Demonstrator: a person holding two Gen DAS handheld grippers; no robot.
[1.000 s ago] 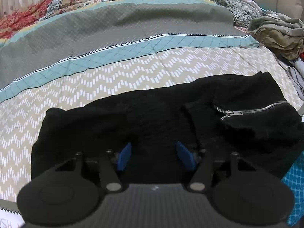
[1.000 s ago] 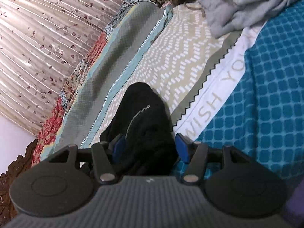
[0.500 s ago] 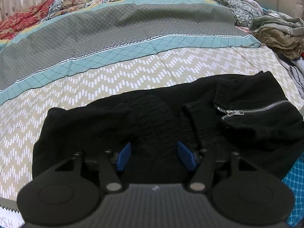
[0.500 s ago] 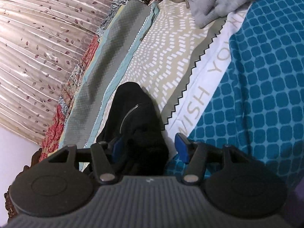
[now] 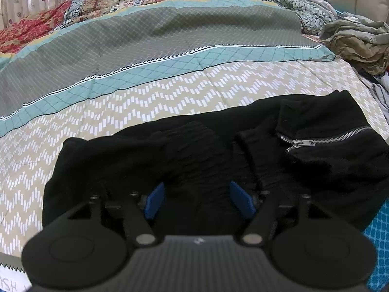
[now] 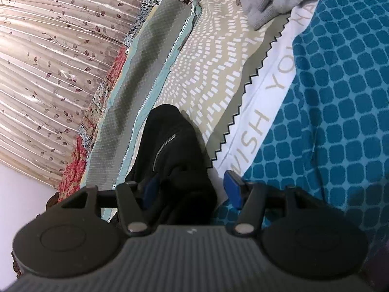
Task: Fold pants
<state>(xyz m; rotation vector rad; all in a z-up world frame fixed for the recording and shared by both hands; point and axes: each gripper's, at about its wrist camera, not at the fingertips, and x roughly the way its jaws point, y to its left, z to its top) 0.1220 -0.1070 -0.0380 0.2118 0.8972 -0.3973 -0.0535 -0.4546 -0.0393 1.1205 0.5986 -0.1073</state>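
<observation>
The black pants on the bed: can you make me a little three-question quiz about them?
1. True or false: the black pants hang in the air.
2. What shiny metal part shows on the pants?
3. The left gripper jaws are: A) open above the pants, B) clamped on a sock.

Key: 1 false, they lie on the patterned bedspread. 2 a zipper. 3 A; they have just been opening.

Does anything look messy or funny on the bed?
Yes. The black pants lie bunched and wrinkled on the bedspread, with the zipper half open. Crumpled clothes are heaped at the far right edge.
</observation>
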